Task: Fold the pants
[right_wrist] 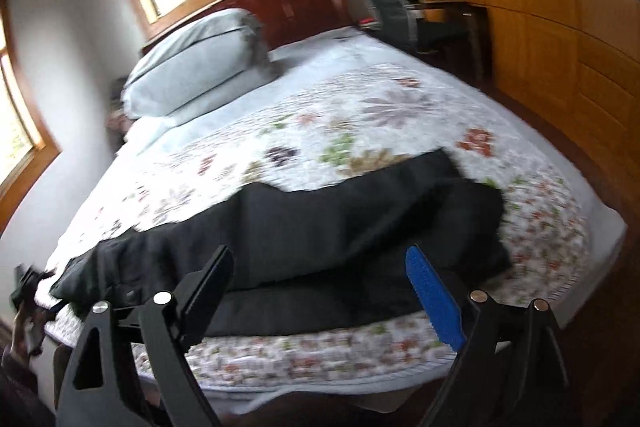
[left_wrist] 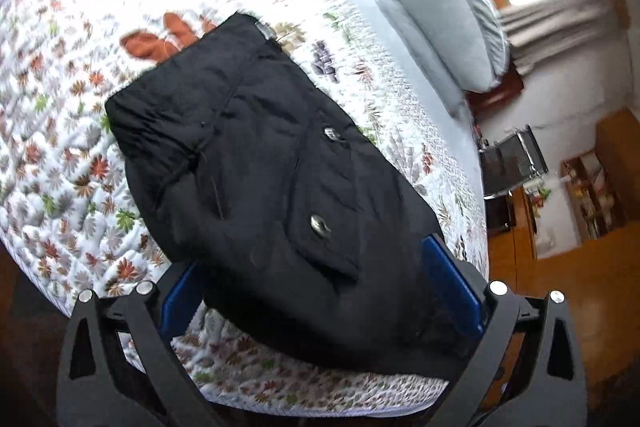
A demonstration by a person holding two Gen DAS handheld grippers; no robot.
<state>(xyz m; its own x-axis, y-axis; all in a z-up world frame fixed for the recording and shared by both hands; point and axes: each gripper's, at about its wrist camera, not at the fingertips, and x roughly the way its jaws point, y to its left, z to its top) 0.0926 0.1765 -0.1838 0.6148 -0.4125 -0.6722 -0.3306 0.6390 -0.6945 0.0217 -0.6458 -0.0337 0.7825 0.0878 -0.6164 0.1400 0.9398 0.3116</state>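
The black pants (left_wrist: pixel 260 167) lie folded in a thick stack on the flowered bedspread (left_wrist: pixel 60 167), metal snaps facing up. My left gripper (left_wrist: pixel 320 291) is open, its blue pads either side of the stack's near end, which lies over the gap between them. In the right wrist view the pants (right_wrist: pixel 320 227) stretch across the near edge of the bed. My right gripper (right_wrist: pixel 324 283) is open just in front of them, holding nothing. The other gripper shows at the far left edge (right_wrist: pixel 28 287) at the pants' end.
Pale blue pillows (right_wrist: pixel 192 67) lie at the head of the bed by the dark wood headboard (right_wrist: pixel 296 7). A chair (right_wrist: pixel 404 15), desk and wooden wardrobe (right_wrist: pixel 560 47) stand to the right. The bed edge (right_wrist: pixel 320 367) is just below my grippers.
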